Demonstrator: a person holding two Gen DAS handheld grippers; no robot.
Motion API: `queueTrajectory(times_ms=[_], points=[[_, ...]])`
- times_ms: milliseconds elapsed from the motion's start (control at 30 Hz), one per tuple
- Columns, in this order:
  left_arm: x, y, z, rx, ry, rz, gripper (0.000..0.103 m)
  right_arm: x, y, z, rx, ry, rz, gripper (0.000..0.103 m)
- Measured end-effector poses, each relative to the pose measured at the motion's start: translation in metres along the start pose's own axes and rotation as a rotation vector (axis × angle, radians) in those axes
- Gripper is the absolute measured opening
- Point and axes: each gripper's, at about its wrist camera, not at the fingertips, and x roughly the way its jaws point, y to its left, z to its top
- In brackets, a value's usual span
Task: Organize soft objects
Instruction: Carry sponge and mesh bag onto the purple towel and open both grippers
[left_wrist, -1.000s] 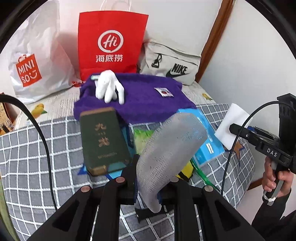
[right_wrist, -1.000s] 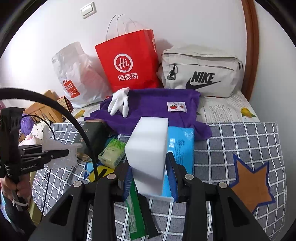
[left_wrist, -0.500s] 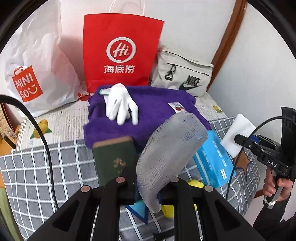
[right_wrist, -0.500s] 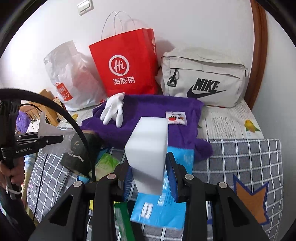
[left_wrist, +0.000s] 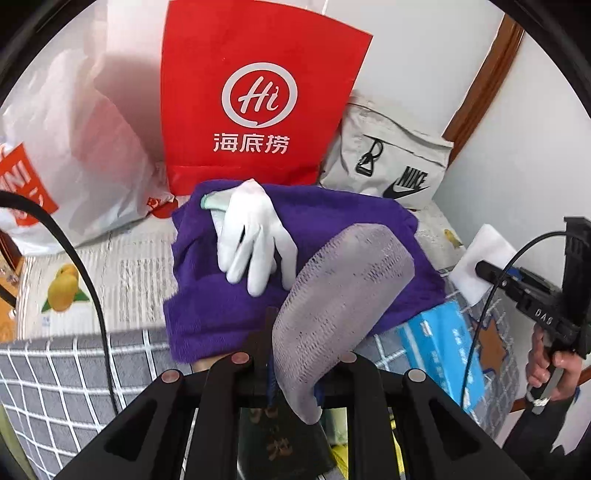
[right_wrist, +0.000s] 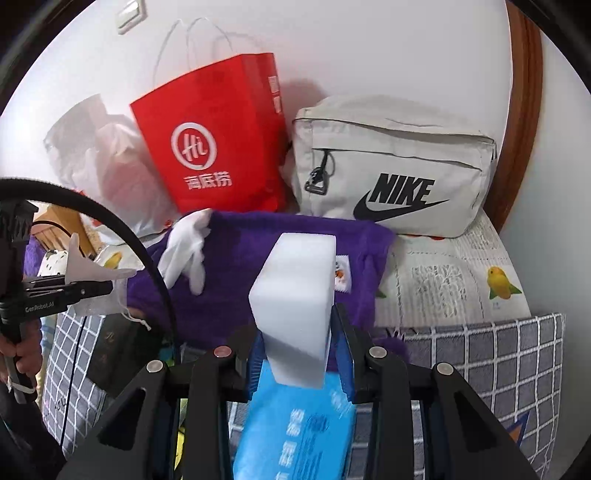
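Bed (right_wrist: 517, 354): checked cover | left hand-held gripper (left_wrist: 295, 373): clamps mesh pouch (left_wrist: 340, 306), possibly a cloth, towel (left_wrist: 332, 218) ahead | right hand-held gripper (right_wrist: 295, 350): grips sponge (right_wrist: 295, 295), towel beyond

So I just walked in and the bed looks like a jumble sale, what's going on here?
A person is sorting soft items on the bed with a handheld claw in each hand. The left claw is shut on a grey mesh cloth; the right claw grips a white foam sponge block. Both hang over a purple fuzzy towel with a white glove lying on it, in front of a red paper bag. Neither item has been set down yet.
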Motion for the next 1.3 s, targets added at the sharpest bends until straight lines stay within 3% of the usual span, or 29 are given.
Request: queueTrajectory(times_ms=[700, 933, 1033, 1167, 1233, 1300], points=[[0.057, -0.006, 0.033, 0.017, 0.081, -0.008, 0.015, 0.121, -0.031, 0.017, -0.011, 0.217, -0.004, 0.034], [0.085, 0.0, 0.04, 0.008, 0.14, -0.011, 0.015, 0.111, -0.031, 0.006, -0.028, 0.224, 0.003, 0.035], [0.094, 0.005, 0.044, 0.002, 0.156, 0.003, 0.015, 0.105, -0.03, 0.004, -0.037, 0.213, 0.005, 0.048], [0.104, 0.006, 0.042, 0.008, 0.176, 0.022, 0.015, 0.097, -0.032, 0.003, -0.029, 0.203, 0.014, 0.051], [0.107, 0.006, 0.041, 0.015, 0.182, 0.033, 0.015, 0.092, -0.032, 0.003, -0.039, 0.197, 0.002, 0.057], [0.111, 0.005, 0.042, 0.013, 0.188, 0.036, 0.022, 0.087, -0.033, 0.003, -0.047, 0.185, -0.007, 0.058]])
